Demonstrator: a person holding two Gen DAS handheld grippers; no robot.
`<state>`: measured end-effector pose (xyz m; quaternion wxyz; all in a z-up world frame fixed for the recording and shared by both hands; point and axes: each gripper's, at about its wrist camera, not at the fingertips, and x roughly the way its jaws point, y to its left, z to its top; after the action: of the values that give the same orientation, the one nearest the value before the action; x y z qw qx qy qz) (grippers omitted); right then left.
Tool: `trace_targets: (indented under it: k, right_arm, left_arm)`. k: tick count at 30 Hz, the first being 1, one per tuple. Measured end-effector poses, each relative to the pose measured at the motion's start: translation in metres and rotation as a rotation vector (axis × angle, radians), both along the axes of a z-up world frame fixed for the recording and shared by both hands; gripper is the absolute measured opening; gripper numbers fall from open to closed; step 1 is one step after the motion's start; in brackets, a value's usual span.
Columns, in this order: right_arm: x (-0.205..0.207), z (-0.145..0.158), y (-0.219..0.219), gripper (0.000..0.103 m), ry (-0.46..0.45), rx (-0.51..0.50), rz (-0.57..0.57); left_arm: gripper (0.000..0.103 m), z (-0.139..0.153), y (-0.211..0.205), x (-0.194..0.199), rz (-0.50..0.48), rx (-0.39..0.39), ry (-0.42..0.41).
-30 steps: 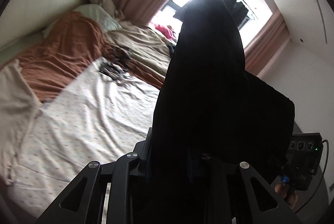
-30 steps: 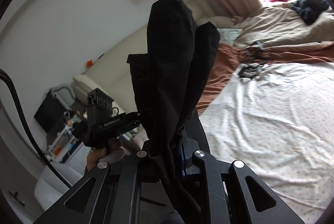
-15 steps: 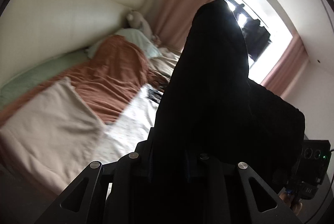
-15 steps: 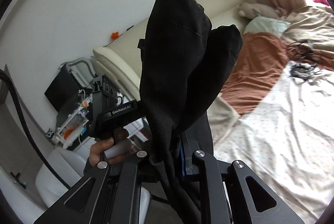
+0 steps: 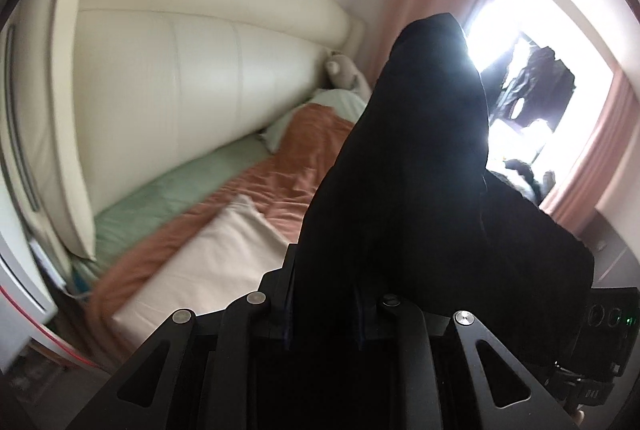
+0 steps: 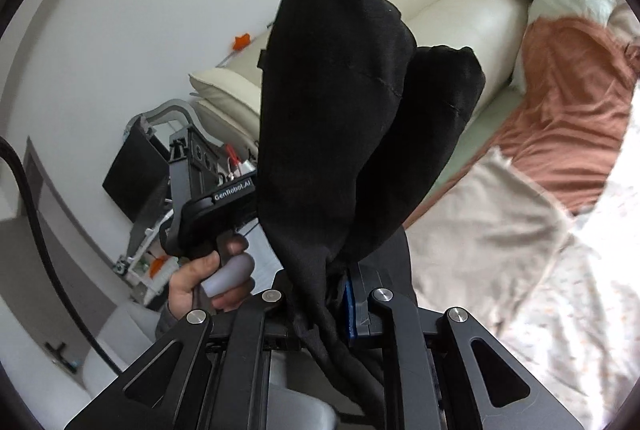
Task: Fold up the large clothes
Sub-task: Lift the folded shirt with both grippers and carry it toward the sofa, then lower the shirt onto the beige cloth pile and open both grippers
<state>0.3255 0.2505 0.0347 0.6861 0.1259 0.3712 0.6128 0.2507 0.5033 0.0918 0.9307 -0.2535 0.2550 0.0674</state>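
Black garment (image 5: 404, 189): you hold it bunched and raised above the bed (image 5: 208, 262); it rises out of both grippers and fills the middle of each wrist view.
Left gripper (image 5: 326, 294): your fingers are pinched narrow with the black cloth clamped between them; the fabric stands up from the jaws and drapes off to the right.
Right gripper (image 6: 320, 294): its fingers are closed tight on a gathered end of the same garment (image 6: 340, 117), which bulges into two rounded lobes above the jaws, while a twisted tail hangs down past them.
Left hand (image 6: 208, 282): in the right wrist view it grips the pale handle of the left device, just left of the garment.
Change since a second ago: both of your cameras have swung away from the window (image 5: 520, 77) and toward the headboard (image 5: 180, 101); the patterned sheet that filled the left wrist view is now out of it, replaced by the cream headboard, a green sheet (image 5: 168, 197) along its base and a beige cloth (image 5: 200, 270) lying on the rust blanket (image 5: 304, 157).
Grip compared with earlier: you still clamp the garment in both grippers, and its bunched shape is unchanged.
Bed, right wrist view: the rust blanket (image 6: 568, 117) lies to the right of the garment, the beige cloth (image 6: 480, 222) below it.
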Motion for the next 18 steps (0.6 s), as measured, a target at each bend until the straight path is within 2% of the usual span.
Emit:
trace_targets:
  k: [6, 11, 18]
  right_arm:
    - [0.021, -0.042, 0.037, 0.015, 0.109, 0.004, 0.032]
    - [0.058, -0.091, 0.058, 0.015, 0.210, -0.022, 0.028]
    - [0.105, -0.130, 0.074, 0.014, 0.238, -0.080, 0.011]
  left_arm:
    - [0.022, -0.024, 0.028, 0.013, 0.049, 0.037, 0.081]
    - [0.022, -0.053, 0.044, 0.045, 0.052, 0.031, 0.147]
    - [0.022, -0.098, 0.062, 0.106, 0.046, 0.016, 0.258]
